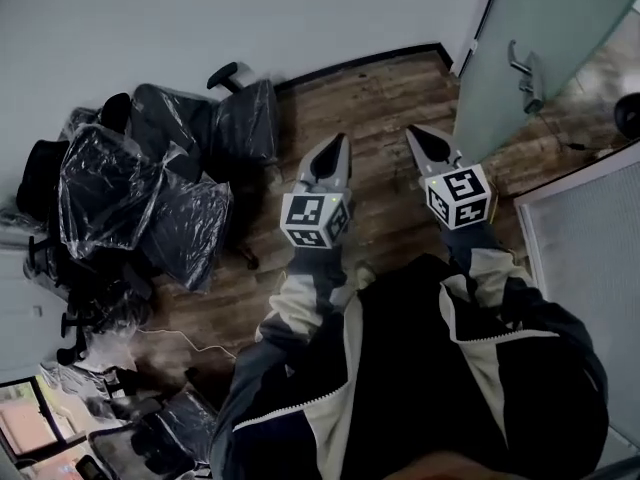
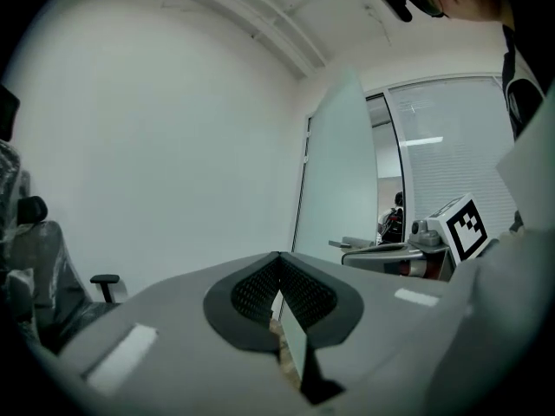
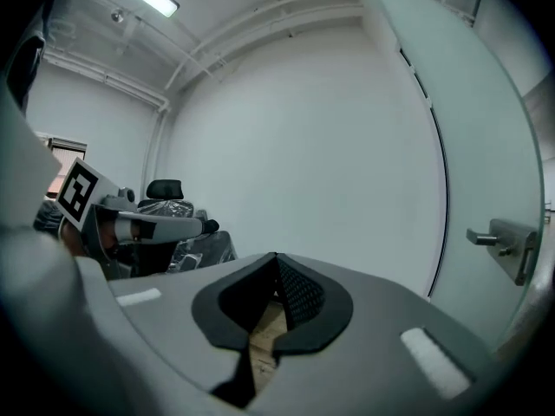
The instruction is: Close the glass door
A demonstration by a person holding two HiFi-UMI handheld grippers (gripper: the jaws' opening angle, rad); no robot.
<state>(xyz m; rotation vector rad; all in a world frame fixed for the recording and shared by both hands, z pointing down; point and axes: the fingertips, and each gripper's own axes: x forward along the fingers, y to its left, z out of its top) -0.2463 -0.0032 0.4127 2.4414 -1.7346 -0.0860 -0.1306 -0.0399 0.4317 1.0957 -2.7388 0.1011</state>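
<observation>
The frosted glass door (image 1: 530, 28) stands ajar at the top right of the head view, with a metal lever handle (image 1: 527, 74) on its face. My left gripper (image 1: 334, 146) and right gripper (image 1: 418, 136) are held side by side over the wooden floor, both pointing toward the door and short of it. Both sets of jaws are shut with nothing between them. In the right gripper view the door (image 3: 486, 137) fills the right side, its handle (image 3: 507, 243) apart from the right gripper (image 3: 276, 256). The left gripper view shows the door (image 2: 338, 176) ahead, beyond the left gripper (image 2: 278, 256).
Several office chairs wrapped in plastic (image 1: 150, 193) crowd the left along the white wall (image 1: 250, 18). A fixed glass panel with blinds (image 1: 590, 258) stands at the right. A thin cable (image 1: 190, 340) lies on the wooden floor (image 1: 380, 108).
</observation>
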